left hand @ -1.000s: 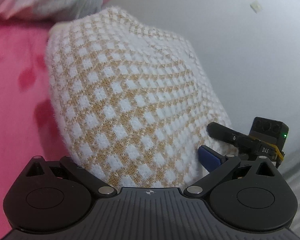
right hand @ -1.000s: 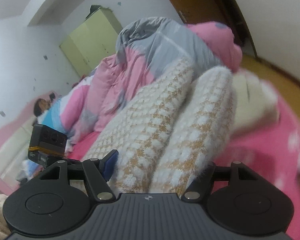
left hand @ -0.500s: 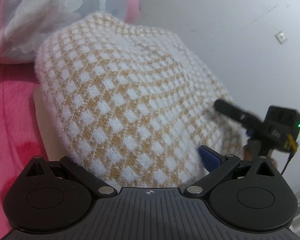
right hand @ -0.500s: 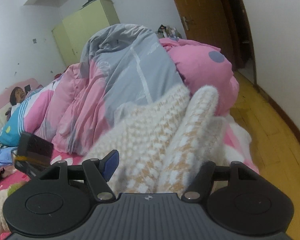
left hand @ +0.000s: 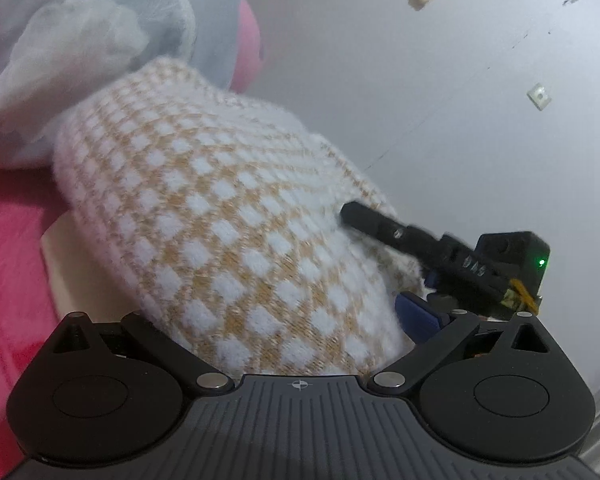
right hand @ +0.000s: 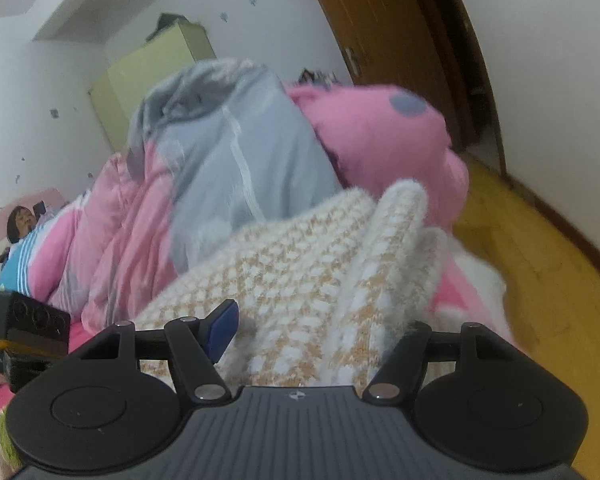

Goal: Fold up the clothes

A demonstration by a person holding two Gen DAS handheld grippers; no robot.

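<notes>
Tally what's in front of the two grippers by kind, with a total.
Checked knit sweater: 1
Pink-and-grey quilt: 1
Grippers: 2, left gripper and right gripper, both clamped on the sweater
Green wardrobe: 1
Wooden door: 1
Total: 6

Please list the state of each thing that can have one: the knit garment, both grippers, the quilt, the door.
Checked knit garment: lifted, draped, gripped at two places.
Left gripper: shut on the garment.
Right gripper: shut on the garment.
Pink and grey quilt: bunched in a heap.
Wooden door: cannot tell if shut.
</notes>
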